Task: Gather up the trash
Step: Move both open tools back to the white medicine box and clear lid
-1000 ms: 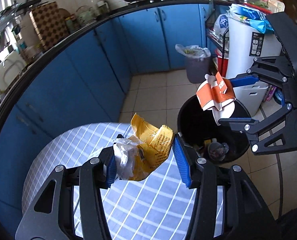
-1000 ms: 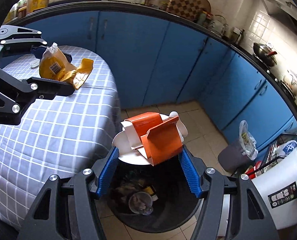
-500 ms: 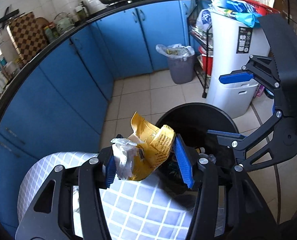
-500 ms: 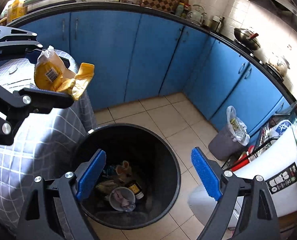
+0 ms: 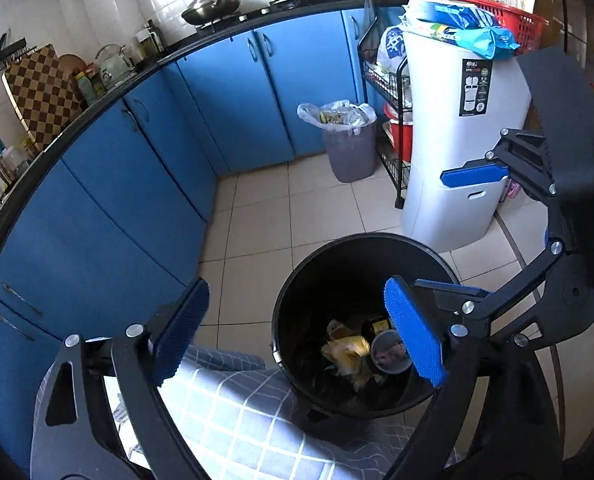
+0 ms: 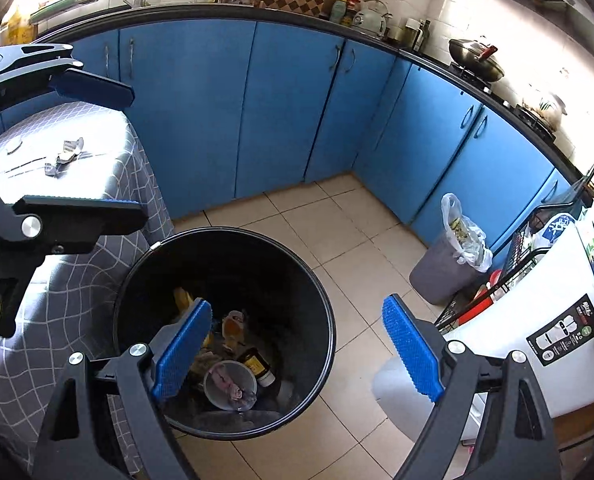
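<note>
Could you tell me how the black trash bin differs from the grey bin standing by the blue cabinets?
The black trash bin is unlined, while the grey bin has a clear plastic liner folded over its rim. The black trash bin stands against the checked table; the grey bin stands beside the wire rack. The black trash bin looks wider. Both are round, open-topped and hold rubbish.

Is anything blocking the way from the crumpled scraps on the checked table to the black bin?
Nothing visible does. The scraps lie uncovered on the tablecloth, and the black bin right beside the table stands open, no lid.
</note>
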{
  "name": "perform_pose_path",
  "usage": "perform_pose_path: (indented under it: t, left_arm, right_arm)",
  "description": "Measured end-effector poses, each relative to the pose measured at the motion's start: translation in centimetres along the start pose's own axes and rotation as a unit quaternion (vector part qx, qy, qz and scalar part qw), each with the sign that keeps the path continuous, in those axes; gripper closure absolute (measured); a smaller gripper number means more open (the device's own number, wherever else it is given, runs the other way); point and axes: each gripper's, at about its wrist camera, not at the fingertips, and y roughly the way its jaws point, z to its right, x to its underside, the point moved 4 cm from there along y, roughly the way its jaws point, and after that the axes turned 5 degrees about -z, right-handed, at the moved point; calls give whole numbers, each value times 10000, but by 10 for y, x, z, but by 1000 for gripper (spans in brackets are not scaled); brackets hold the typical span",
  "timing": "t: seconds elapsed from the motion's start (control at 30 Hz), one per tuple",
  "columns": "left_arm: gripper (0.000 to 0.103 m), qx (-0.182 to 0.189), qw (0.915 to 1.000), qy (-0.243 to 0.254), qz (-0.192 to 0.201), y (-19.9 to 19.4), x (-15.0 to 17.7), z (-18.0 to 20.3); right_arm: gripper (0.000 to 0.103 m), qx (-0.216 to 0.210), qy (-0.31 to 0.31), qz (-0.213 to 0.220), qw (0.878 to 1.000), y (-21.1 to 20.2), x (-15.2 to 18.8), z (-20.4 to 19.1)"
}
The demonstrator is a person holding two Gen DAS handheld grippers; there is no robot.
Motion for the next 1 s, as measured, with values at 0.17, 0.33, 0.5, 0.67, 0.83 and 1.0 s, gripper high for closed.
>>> perform_pose_path:
  t: [0.17, 0.33, 0.5, 0.67, 0.83, 1.0]
  left_arm:
    - [15, -162, 9997, -125, -98, -4, 18, -19]
    - [14, -374, 9983, -406, -158, -20, 50, -57]
    - [14, -658, 9950, -721, -228, -38, 88, -98]
    - [14, -913, 9882, -1198, -292, -60, 132, -146]
    - [8, -1248, 9792, -1556, -360, -80, 179, -185]
    - [7, -1400, 9703, -1892, -561, -89, 224, -217]
  right_arm:
    - [18, -133, -20, 59, 9999, -2, -10, -10]
    - [18, -297, -279, 106, 9991, -4, -28, -45]
    - [18, -466, -662, 161, 9966, -5, -50, -90]
    - [18, -682, -947, 238, 9929, -7, -72, -133]
    - [18, -918, -1296, 241, 9870, -4, -91, -184]
    - [18, -1126, -1576, 162, 9809, 5, -105, -232]
